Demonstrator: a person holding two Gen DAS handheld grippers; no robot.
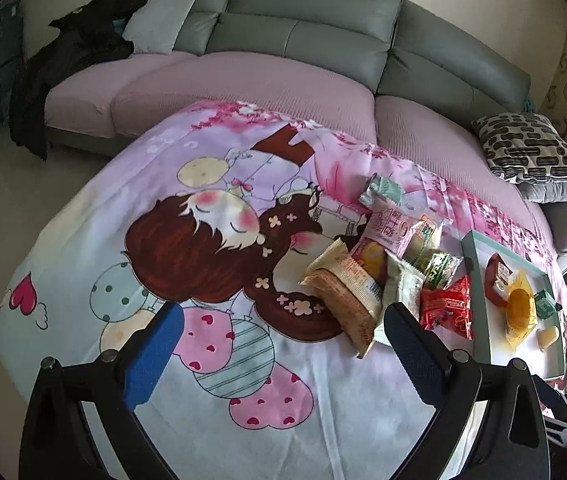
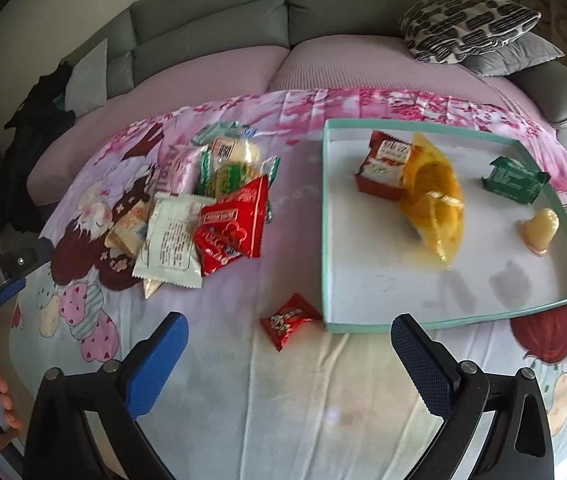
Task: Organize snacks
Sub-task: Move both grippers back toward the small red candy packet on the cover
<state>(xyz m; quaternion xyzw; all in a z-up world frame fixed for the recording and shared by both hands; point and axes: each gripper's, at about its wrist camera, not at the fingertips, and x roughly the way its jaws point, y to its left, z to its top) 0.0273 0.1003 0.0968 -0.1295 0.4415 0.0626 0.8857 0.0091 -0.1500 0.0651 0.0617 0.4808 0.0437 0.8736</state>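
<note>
Both claws spread wide, holding nothing: left claw (image 1: 283,356), right claw (image 2: 289,356). Snack pile (image 2: 203,208) heaped on cartoon-print table cover (image 2: 303,400); mint-rimmed tray (image 2: 325,216) beside it holds four snacks (orange one blurred, possibly jelly pouch). Packets light, crinkly, slippery; pinch at sealed edge. Only right view shows stray red packet (image 2: 289,320) just outside tray.

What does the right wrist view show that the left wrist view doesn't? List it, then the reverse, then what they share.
Only the right wrist view: a small red packet lying alone on the cloth beside the tray's near corner, and the tray's whole floor.

Only the left wrist view: the cartoon girl print in full, with the open left gripper over it.

Both: the snack pile, the teal-rimmed tray holding four snacks, and the sofa.
</note>
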